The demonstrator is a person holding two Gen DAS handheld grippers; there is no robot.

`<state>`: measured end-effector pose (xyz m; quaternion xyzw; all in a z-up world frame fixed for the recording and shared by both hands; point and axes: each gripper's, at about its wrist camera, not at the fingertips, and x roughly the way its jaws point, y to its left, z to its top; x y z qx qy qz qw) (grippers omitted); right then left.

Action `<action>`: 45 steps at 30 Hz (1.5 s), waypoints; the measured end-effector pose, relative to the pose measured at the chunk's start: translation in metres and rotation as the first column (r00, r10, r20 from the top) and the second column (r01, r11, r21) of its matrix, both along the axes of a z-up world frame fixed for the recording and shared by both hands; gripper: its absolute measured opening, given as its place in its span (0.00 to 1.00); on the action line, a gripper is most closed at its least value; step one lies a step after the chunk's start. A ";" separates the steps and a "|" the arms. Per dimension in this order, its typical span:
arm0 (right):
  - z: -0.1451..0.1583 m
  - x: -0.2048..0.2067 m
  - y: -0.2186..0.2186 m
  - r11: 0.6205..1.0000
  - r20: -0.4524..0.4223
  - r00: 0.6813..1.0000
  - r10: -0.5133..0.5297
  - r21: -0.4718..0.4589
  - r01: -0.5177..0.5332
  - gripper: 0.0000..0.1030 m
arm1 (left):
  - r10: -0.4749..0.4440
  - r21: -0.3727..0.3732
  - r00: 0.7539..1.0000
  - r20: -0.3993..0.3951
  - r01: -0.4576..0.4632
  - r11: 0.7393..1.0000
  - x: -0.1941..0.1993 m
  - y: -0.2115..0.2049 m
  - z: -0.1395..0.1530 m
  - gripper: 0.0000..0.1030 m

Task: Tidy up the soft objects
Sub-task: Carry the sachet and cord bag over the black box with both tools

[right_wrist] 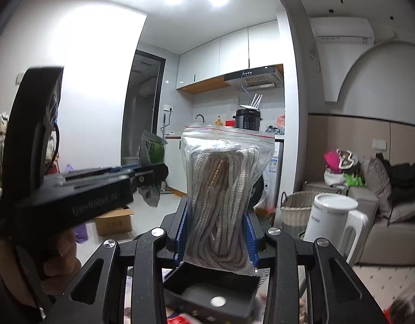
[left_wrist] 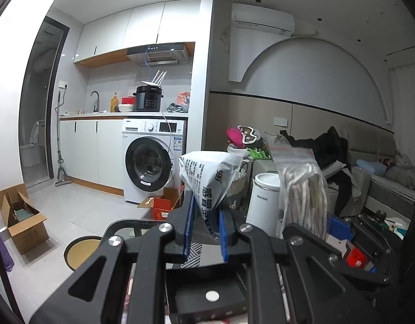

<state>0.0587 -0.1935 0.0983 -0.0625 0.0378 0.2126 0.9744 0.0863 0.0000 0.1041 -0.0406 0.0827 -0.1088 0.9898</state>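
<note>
Grippers both loaded: left gripper (left_wrist: 206,222) pinches a printed white sachet (left_wrist: 207,178) mid-frame, right gripper (right_wrist: 216,232) clamps a zip bag of rope (right_wrist: 223,189) upright at centre, probably lifted clear for sorting.

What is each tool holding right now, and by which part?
Left tool: printed sachet, pinched at its lower corner. Right tool: zip bag of rope, clamped across its lower half.

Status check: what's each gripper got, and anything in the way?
Left gripper shut on white printed packet. Right gripper shut on zip bag of rope. Both held up in the air, side by side; nothing blocking ahead.
</note>
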 end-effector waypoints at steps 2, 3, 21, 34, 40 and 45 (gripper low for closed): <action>-0.004 0.013 -0.001 1.000 0.000 1.000 -0.010 -0.014 0.010 0.35 | -0.003 -0.003 1.000 0.011 0.003 1.000 0.011 0.001 -0.003 0.14; -0.007 0.019 -0.001 1.000 -0.009 1.000 -0.015 -0.014 0.015 0.35 | 0.006 -0.009 1.000 0.017 -0.006 1.000 0.013 0.003 -0.006 0.14; -0.078 0.126 -0.004 0.994 -0.367 0.925 -0.097 -0.081 0.072 0.35 | 0.053 -0.028 0.930 -0.364 -0.068 0.997 0.108 -0.011 -0.077 0.14; -0.124 0.164 -0.006 0.989 -0.577 0.806 -0.132 -0.125 0.072 0.35 | 0.036 0.033 0.816 -0.577 -0.021 0.999 0.140 -0.030 -0.119 0.14; -0.133 0.161 -0.003 0.989 -0.613 0.780 -0.125 -0.141 0.048 0.35 | 0.022 0.026 0.776 -0.630 -0.007 1.000 0.147 -0.032 -0.130 0.14; -0.136 0.158 -0.002 0.988 -0.631 0.765 -0.128 -0.144 0.047 0.35 | 0.034 0.056 0.749 -0.662 0.004 0.998 0.152 -0.041 -0.139 0.14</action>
